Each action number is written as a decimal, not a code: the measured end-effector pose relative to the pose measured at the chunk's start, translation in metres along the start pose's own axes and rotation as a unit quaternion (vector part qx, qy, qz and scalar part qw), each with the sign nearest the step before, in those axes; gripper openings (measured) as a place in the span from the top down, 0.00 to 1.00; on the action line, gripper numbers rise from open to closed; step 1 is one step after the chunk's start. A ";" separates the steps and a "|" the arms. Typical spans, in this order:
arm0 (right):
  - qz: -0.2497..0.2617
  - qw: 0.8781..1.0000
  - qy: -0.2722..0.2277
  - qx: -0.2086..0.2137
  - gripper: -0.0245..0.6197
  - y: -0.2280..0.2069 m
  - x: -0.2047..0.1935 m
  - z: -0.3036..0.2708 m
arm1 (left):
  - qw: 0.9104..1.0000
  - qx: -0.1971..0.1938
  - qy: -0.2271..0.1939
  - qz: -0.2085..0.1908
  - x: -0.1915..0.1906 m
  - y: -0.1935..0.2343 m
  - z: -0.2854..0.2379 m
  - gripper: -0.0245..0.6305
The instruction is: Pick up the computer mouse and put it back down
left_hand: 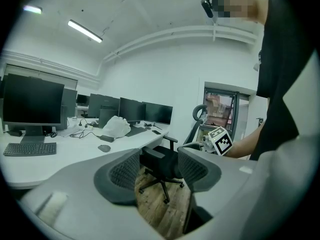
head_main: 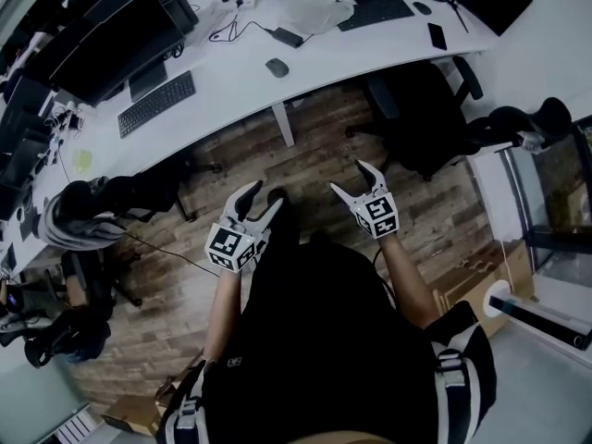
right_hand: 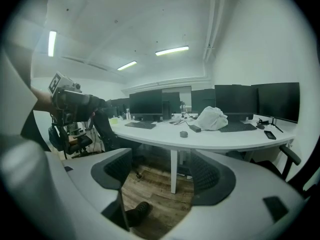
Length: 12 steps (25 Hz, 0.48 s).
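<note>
Over at the left, left hand-held gripper above the wooden floor, jaws spread wide, nothing between. Up at 12 o'clock, well apart, computer mouse flat on the white counter. At 3 o'clock, right hand-held gripper, wide too, empty.

I held the left tool and right tool side by side over the floor, well short of the surface. The computer mouse lay on it ahead, a keyboard to its left and a chair standing before the surface's right end.
</note>
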State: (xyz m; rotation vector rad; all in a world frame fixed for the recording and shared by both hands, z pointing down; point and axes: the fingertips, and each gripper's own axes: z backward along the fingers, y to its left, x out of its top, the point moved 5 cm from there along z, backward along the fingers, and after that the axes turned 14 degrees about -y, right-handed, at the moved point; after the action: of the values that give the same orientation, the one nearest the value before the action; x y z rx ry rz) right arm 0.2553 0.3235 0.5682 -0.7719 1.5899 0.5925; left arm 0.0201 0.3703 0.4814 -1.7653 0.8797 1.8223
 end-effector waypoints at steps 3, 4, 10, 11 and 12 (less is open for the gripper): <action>-0.004 1.000 0.003 -0.009 0.40 -0.004 0.000 -0.011 | 1.000 -0.006 0.002 0.006 -0.001 0.014 -0.007 0.59; -0.003 1.000 0.003 -0.010 0.40 -0.005 0.001 -0.015 | 1.000 -0.008 0.003 0.007 -0.002 0.019 -0.009 0.60; -0.009 0.999 0.009 -0.030 0.40 -0.021 0.004 -0.043 | 1.000 -0.027 0.005 0.011 0.003 0.054 -0.036 0.60; -0.011 0.999 0.009 -0.033 0.40 -0.024 0.005 -0.049 | 0.999 -0.030 0.004 0.011 0.005 0.062 -0.041 0.60; -0.011 0.999 0.009 -0.037 0.40 -0.026 0.007 -0.055 | 0.999 -0.033 0.003 0.011 0.007 0.070 -0.046 0.61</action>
State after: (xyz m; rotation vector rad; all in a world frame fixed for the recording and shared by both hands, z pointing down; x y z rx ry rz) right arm 0.2387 0.2642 0.5714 -0.8510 1.5810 0.6324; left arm 0.0025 0.2886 0.4850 -1.8097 0.8526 1.8812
